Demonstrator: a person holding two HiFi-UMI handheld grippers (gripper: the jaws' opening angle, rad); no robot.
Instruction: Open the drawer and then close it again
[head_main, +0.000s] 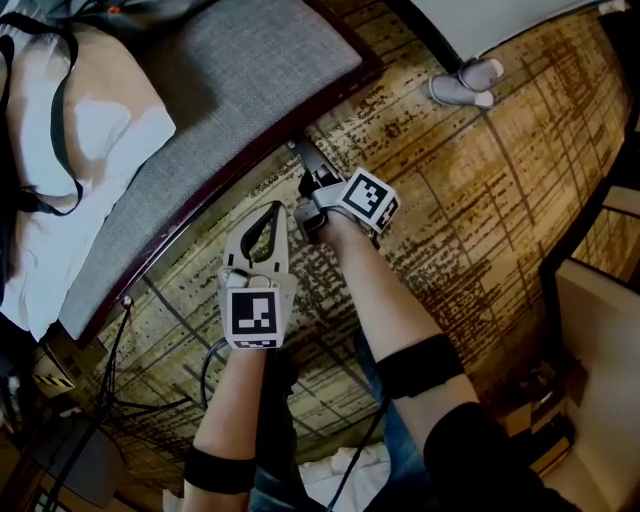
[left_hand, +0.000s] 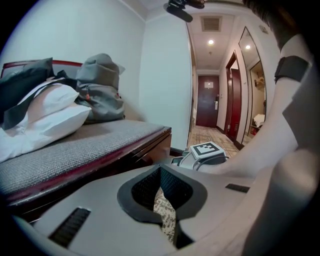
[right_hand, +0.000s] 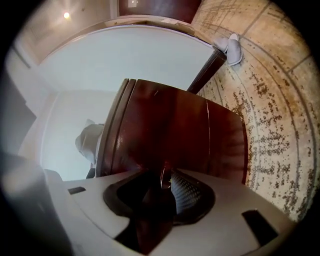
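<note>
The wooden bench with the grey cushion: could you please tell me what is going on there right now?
A person holding a gripper in each hand is working low down beside the bench, over a patterned carpet. The right gripper is up against the bench's dark wooden front, with its jaws apart and no clear grip showing. The left gripper is shut and empty, and hangs over the carpet. Nothing on that front is pulled out yet.

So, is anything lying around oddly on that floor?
Grey slippers sit loose on the carpet by the wall, and cables trail beside the bench. Nothing looks spilled or broken.
</note>
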